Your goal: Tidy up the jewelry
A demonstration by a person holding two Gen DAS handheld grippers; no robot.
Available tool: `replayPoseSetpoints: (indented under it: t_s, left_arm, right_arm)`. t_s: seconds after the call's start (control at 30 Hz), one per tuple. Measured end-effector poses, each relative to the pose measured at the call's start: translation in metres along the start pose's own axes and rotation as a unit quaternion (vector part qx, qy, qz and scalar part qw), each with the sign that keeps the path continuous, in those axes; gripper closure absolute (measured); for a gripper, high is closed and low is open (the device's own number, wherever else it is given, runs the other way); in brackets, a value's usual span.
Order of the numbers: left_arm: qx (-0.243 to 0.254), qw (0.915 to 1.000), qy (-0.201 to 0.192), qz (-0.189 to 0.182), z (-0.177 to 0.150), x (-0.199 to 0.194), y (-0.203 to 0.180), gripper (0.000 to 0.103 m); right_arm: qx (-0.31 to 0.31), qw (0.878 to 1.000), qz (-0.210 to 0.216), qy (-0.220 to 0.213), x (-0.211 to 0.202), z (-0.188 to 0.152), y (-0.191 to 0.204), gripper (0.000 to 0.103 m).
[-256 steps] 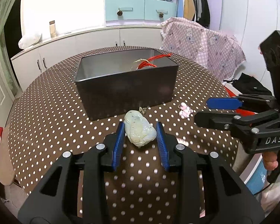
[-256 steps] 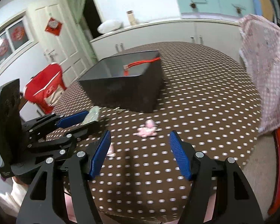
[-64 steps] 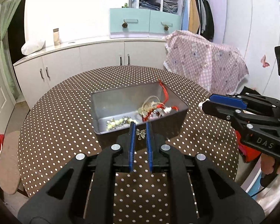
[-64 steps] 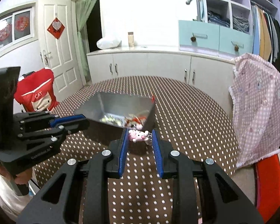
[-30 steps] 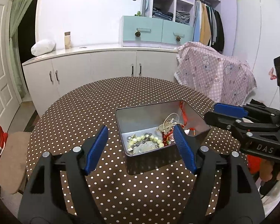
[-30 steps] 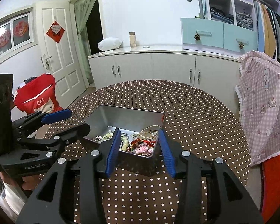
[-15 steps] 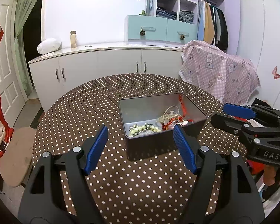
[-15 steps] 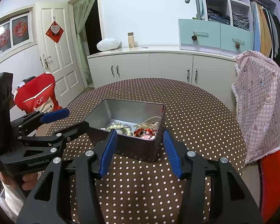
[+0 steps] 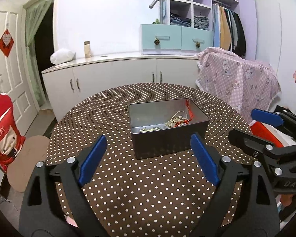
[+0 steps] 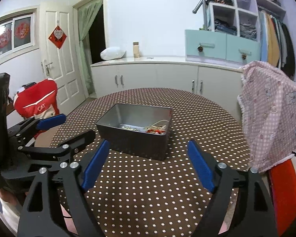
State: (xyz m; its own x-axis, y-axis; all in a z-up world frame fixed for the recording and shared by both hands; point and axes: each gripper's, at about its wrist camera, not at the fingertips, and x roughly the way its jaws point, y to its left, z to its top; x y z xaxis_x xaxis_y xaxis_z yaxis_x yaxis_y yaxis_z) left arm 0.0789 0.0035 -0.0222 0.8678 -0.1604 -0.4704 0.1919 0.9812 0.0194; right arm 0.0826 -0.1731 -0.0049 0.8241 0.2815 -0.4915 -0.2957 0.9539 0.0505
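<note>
— While I hold both tools back from the round table (image 9: 148,187), what do you see on it?

— Brown cloth with white dots, and one dark tin box (image 9: 168,126) near the middle. Jewelry (image 9: 175,122) lies inside it: a tangle of pale cord, a red string, some beads on the metal floor.

— And my tools?

— Your left gripper (image 9: 148,154) is spread wide, nothing between its blue pads; its jaws have just been opening. The right gripper (image 10: 147,157) reads the same: jaws just opened further, released, holding nothing. Both hang clear of the box, on its near side.

— I see white cabinets (image 10: 157,79) along the far wall.

— Yes, with pale blue drawers (image 9: 175,39) above, open shelves of folded clothes, and hanging coats. A pink checked cloth (image 9: 236,83) drapes something right of the table. A white door (image 10: 59,63) and a red cushion (image 9: 4,130) sit left.
</note>
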Motion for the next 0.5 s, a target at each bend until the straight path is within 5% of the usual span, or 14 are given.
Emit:
replayPoseSetpoints:
  t_s: [0.5]
  left_arm:
    - [-0.001,0.9971,-0.052,0.056,0.007,-0.034,-0.020,0.015]
  right_arm:
    - [0.024,0.996,-0.065,-0.053,-0.037,-0.005,0.000,0.011]
